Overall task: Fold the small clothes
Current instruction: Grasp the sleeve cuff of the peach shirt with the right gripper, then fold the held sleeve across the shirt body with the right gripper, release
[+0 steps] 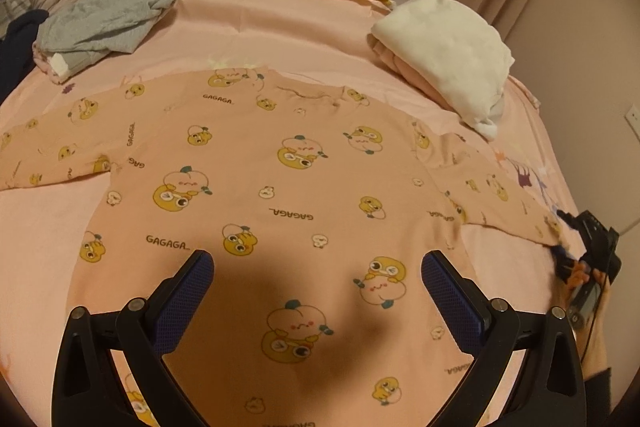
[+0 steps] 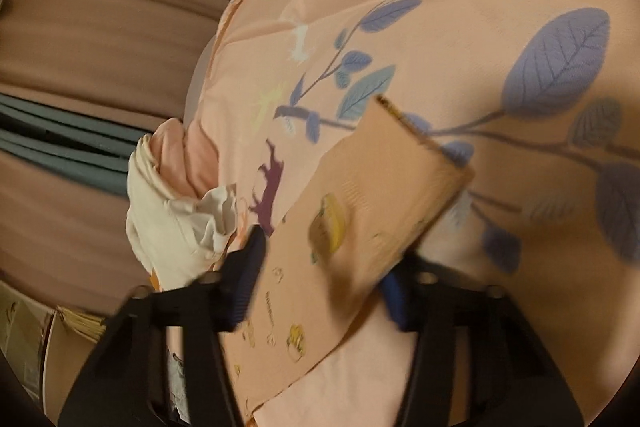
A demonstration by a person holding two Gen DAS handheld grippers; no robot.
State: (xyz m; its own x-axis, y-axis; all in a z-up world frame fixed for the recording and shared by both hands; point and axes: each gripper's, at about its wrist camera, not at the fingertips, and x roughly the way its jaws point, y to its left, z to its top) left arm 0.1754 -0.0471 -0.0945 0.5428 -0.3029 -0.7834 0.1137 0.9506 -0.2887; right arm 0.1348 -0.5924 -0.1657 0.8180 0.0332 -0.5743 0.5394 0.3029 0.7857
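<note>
- The pink printed shirt is lying spread flat on the bed.
- The left gripper is hovering over its hem, fingers released.
- The right gripper is grasping the shirt's sleeve between its fingers.

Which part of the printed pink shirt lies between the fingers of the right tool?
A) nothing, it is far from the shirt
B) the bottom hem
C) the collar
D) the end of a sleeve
D: in the right wrist view the sleeve end of the printed pink shirt runs between the fingers of the right tool.
</note>
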